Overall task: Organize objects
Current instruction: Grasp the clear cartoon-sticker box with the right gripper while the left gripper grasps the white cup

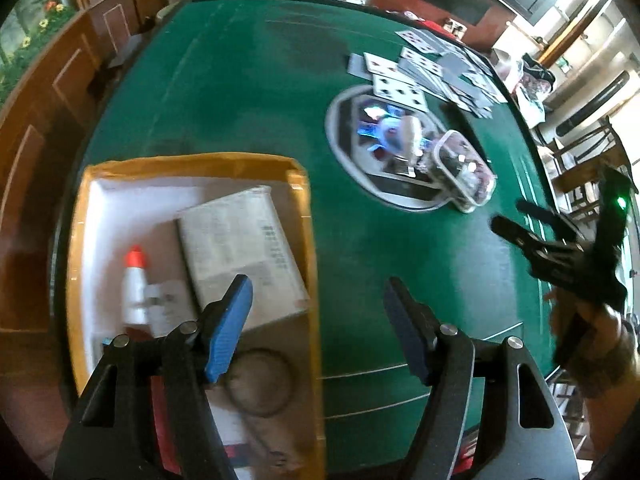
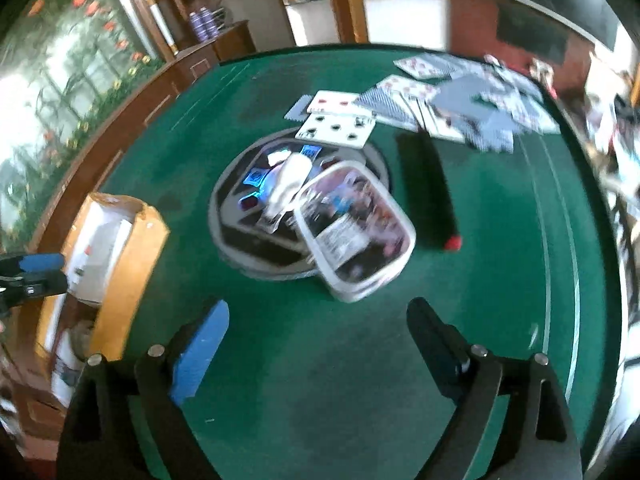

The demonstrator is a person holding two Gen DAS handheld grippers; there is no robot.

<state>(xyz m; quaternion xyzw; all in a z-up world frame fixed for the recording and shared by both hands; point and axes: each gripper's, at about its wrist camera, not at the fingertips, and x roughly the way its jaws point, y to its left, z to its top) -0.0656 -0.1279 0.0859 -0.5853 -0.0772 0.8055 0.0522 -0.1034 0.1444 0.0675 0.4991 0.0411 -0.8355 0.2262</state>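
Observation:
My left gripper (image 1: 320,312) is open and holds nothing; it hangs over the right wall of a cardboard box (image 1: 310,216). Inside the box lie a grey carton (image 1: 240,248), a white glue bottle with an orange cap (image 1: 136,280) and a round ring-shaped item (image 1: 260,384). My right gripper (image 2: 318,312) is open and empty above the green felt, just short of a clear plastic container (image 2: 352,232) with mixed small items. That container (image 1: 464,168) sits on the grey centre emblem (image 2: 224,216). In the left wrist view a hand holds the right gripper (image 1: 516,216) at the right.
Playing cards (image 2: 440,108) are scattered across the far right of the green table (image 2: 320,360). A long black object with a red tip (image 2: 428,188) lies right of the container. Shiny small items (image 2: 280,184) rest on the emblem. Wooden panelling borders the table on the left.

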